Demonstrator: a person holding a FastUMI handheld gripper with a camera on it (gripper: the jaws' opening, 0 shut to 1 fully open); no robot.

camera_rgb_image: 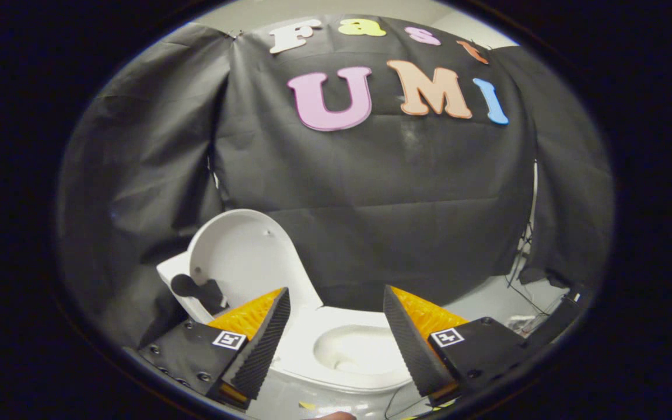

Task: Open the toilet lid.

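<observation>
Already the toilet lid [242, 256] stands raised, leaning back beyond my left finger, the bowl [353, 350] exposed between the fingers. My tongs [336, 312] are spread, holding nothing. I judge the opening done; next, simply back away.

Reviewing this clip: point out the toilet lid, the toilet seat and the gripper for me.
toilet lid [242, 251], gripper view, on its raised inner face.
toilet seat [336, 318], gripper view, on the rear of the ring.
gripper [336, 297], gripper view, midway between its fingertips; jaws stand open, holding nothing.
</observation>
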